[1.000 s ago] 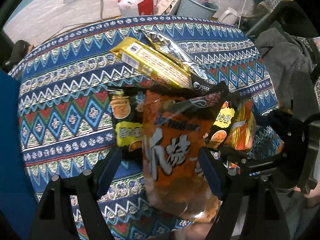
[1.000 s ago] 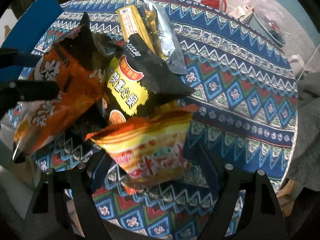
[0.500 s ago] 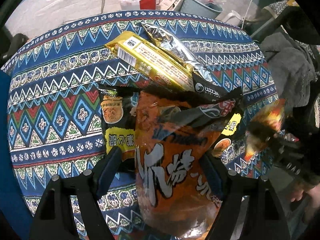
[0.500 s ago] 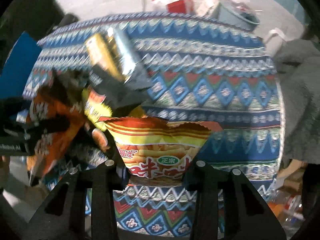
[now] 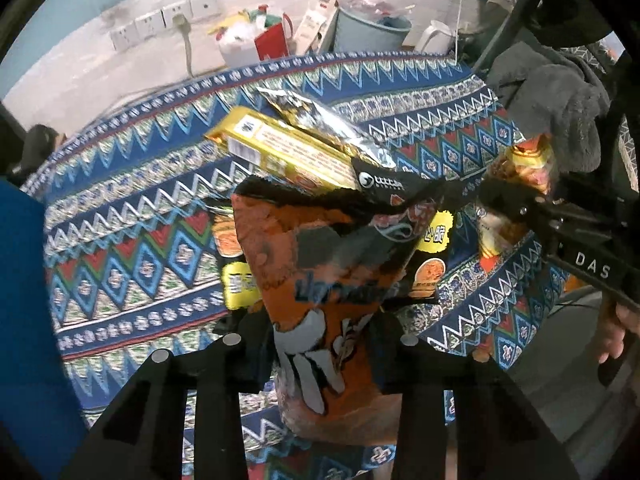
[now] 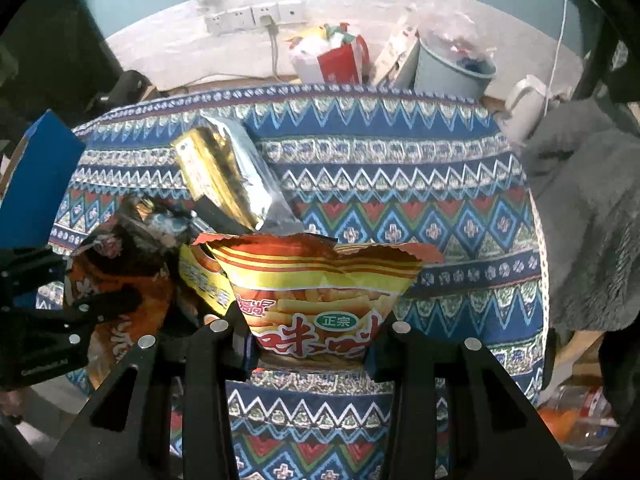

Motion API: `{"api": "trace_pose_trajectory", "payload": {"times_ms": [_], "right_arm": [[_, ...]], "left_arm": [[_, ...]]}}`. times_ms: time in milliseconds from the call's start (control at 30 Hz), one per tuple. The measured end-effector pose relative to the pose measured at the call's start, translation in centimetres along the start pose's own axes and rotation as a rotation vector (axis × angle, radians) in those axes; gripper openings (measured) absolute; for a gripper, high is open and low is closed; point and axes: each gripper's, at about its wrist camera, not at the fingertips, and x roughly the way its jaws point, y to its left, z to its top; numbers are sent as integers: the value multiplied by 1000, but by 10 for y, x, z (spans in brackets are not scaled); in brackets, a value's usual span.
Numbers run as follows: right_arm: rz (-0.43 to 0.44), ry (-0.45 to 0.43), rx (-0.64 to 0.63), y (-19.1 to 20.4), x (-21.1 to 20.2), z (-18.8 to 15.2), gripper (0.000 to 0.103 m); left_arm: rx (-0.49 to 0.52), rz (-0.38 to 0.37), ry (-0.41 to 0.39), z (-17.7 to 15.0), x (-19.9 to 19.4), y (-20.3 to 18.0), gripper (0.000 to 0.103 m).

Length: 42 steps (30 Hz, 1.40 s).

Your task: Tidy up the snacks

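Observation:
My left gripper is shut on an orange snack bag and holds it above the patterned table. My right gripper is shut on a red and yellow fries snack bag, also lifted above the table. A black and yellow snack bag lies beneath the orange bag. A gold packet and a silver packet lie farther back on the cloth. The orange bag and the left gripper show at the left of the right wrist view.
A blue box stands at the table's left edge. A grey blanket hangs at the right. Behind the table on the floor are a grey bin, a red and white bag and a power strip.
Both grippers have lifted and pulled back with their bags. The fries bag has turned upright in my right gripper and moved away from the pile.

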Motion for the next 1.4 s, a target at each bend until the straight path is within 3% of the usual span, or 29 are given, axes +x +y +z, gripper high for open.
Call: {"api": "trace_pose_trajectory", "payload": {"times_ms": [633,1400], "right_arm": [[-18,-127,-45,28,-38,8,38],[43,-195,-168,115,-58,37,38]], "left_arm": [[2,97,-166,-17,-76,35,36],[-110,196,-284,-26,-133,107,36]]}}
